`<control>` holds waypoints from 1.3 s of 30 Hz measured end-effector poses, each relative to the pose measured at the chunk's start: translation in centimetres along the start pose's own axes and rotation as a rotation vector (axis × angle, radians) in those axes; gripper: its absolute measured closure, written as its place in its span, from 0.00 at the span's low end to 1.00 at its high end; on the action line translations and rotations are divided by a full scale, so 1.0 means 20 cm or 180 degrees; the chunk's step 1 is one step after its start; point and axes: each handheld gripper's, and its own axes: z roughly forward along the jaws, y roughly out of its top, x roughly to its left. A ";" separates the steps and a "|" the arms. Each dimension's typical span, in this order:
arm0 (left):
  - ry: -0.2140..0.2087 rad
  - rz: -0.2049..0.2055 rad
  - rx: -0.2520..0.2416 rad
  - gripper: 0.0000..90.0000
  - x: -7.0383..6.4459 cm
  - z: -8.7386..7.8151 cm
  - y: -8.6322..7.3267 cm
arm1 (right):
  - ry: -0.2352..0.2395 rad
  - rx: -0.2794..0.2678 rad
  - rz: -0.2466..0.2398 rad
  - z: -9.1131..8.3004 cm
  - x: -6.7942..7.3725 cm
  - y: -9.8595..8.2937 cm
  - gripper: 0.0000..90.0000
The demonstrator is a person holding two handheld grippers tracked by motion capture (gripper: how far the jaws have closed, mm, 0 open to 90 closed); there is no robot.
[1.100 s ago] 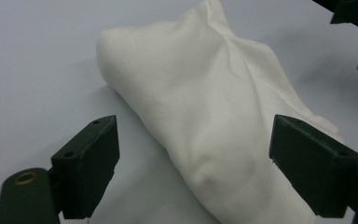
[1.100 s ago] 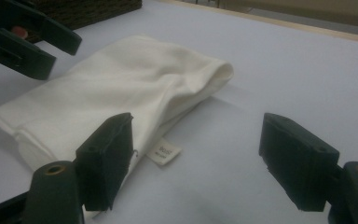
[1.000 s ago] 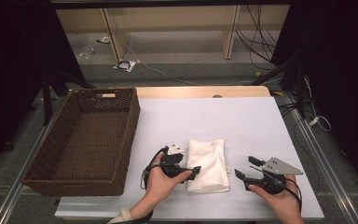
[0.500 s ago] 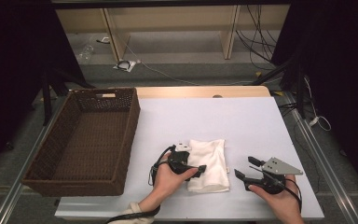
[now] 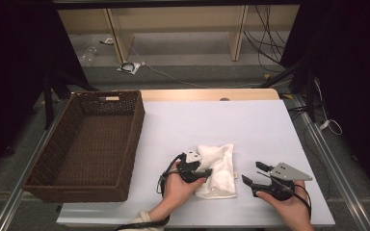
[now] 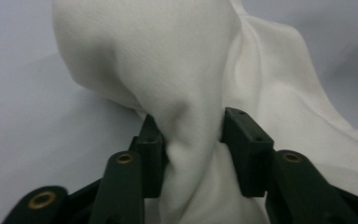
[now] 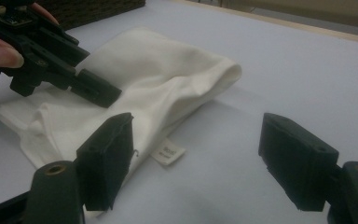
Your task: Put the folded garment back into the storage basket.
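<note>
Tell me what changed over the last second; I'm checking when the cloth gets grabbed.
The left gripper pushed a little farther onto the white cloth; its jaws now pinch a raised fold of it, seen in the left gripper view. The cloth's near edge looks slightly bunched. The right gripper stayed open beside the cloth, and the wicker basket did not move.
</note>
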 end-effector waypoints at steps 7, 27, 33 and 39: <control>0.0103 0.0167 -0.0046 0.80 -0.02 -0.01 0.00 | 0.0000 -0.0005 0.0001 0.00 0.00 0.00 0.30; 0.0034 0.0189 -0.0263 0.83 -0.03 -0.10 0.03 | -0.0009 -0.0056 -0.0002 0.00 0.00 0.00 0.30; 0.0044 0.0231 -0.0340 0.83 -0.04 -0.13 0.04 | -0.0021 -0.0053 -0.0014 0.00 0.01 0.00 0.30; 0.0056 0.0281 -0.0373 0.83 -0.04 -0.16 0.05 | -0.0030 -0.0055 -0.0004 -0.01 0.01 0.00 0.30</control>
